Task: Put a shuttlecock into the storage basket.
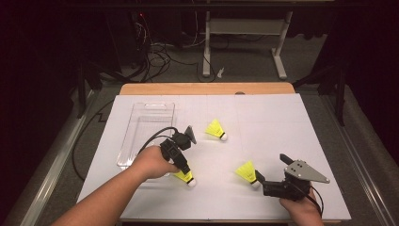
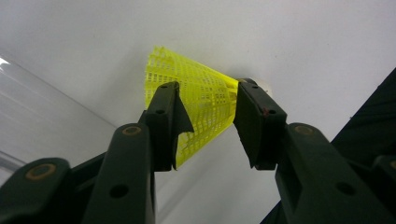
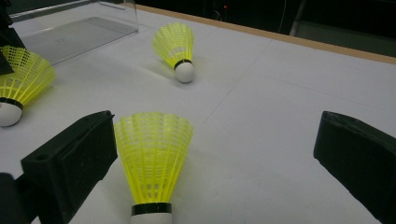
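Three yellow shuttlecocks with white corks lie on the white table sheet [image 1: 263, 122]. My left gripper [image 1: 184, 170] points down on the nearest-left shuttlecock [image 1: 182, 177]. In the left gripper view its pads [image 2: 163, 121] press both sides of the mesh skirt [image 2: 205, 98]. That shuttlecock [image 3: 23, 79] also appears at the left of the right gripper view. My right gripper [image 1: 271, 168] rests low on the table with its jaws wide apart. A second shuttlecock [image 1: 246, 172] [image 3: 154, 158] lies just ahead of it, close to one jaw and untouched. The third shuttlecock [image 1: 215, 129] [image 3: 176, 46] lies farther back.
A clear plastic tray [image 1: 146, 127] [image 3: 79, 37] stands at the left of the sheet, just behind my left hand. The wooden table edge [image 1: 207, 88] runs along the far side. Cables and a desk frame [image 1: 244, 42] stand on the floor beyond.
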A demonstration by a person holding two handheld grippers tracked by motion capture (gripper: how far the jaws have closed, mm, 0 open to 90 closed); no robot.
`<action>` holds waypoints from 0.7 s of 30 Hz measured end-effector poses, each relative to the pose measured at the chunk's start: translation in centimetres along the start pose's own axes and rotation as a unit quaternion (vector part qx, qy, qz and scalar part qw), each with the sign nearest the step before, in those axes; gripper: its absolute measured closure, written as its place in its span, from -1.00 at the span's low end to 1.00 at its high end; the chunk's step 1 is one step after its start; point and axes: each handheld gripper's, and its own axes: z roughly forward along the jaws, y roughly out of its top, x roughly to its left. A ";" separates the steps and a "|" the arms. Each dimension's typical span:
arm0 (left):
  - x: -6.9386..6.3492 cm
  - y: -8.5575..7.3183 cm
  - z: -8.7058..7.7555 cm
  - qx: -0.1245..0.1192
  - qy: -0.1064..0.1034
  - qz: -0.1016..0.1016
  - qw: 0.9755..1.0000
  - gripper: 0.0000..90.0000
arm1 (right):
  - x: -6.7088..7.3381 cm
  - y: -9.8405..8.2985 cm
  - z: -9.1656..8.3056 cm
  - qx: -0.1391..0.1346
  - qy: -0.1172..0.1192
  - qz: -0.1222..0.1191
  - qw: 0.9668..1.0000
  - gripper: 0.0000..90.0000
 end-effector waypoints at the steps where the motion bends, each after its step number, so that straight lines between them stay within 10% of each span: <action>1: 0.0 0.0 0.0 0.001 0.000 0.001 1.000 0.38 | 0.0 0.0 0.0 0.000 0.000 0.000 1.000 -1.00; 21: 0.3 -0.1 0.0 -0.009 -0.018 0.002 1.000 0.64 | -0.1 0.0 0.0 0.000 -0.001 -0.001 1.000 -1.00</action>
